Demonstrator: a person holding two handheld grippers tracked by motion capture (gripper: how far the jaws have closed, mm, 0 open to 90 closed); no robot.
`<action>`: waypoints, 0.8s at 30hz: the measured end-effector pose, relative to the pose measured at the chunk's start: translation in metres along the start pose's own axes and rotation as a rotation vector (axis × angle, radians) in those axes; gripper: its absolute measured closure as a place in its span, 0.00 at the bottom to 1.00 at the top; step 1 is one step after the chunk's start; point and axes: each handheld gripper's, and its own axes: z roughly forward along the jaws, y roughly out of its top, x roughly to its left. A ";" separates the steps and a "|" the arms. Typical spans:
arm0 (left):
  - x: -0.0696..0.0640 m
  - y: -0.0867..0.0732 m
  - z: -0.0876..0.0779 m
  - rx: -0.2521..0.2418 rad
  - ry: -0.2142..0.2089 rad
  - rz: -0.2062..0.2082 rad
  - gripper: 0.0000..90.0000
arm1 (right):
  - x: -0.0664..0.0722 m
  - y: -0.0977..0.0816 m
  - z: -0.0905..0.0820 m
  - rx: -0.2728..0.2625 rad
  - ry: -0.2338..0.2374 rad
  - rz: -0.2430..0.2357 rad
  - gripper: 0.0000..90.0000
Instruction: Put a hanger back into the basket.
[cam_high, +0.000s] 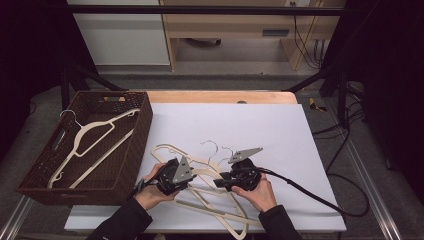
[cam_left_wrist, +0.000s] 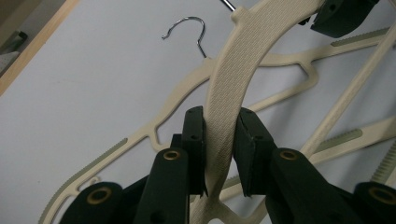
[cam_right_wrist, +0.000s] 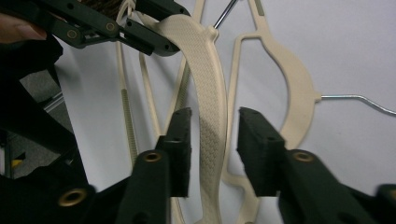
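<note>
A cream plastic hanger (cam_high: 202, 173) with a textured shoulder is lifted off a pile of similar hangers (cam_high: 220, 210) on the white sheet (cam_high: 250, 125). My left gripper (cam_high: 192, 177) is shut on it; in the left gripper view both pads press the textured shoulder (cam_left_wrist: 233, 70) at the left gripper (cam_left_wrist: 219, 140). My right gripper (cam_high: 220, 182) faces it from the right. In the right gripper view the same hanger's arm (cam_right_wrist: 210, 93) runs between the jaws of the right gripper (cam_right_wrist: 212, 140), with a gap on each side. The left gripper (cam_right_wrist: 140, 28) holds the hanger farther up.
A dark wicker basket (cam_high: 145, 120) stands at the left with one cream hanger (cam_high: 90, 140) lying inside. Wire hooks (cam_high: 212, 145) of the piled hangers point toward the far side. A black cable (cam_high: 310, 192) trails right from the right gripper across the sheet.
</note>
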 end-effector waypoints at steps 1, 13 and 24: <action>0.000 0.000 0.000 0.001 -0.002 -0.001 0.83 | 0.000 0.000 0.000 0.004 0.004 0.002 0.81; 0.003 -0.001 -0.007 -0.029 -0.060 -0.040 0.81 | 0.001 0.001 -0.005 0.013 0.066 0.021 0.90; 0.017 -0.001 -0.038 -0.145 -0.099 -0.128 0.36 | 0.010 0.002 -0.024 -0.004 0.106 0.005 0.95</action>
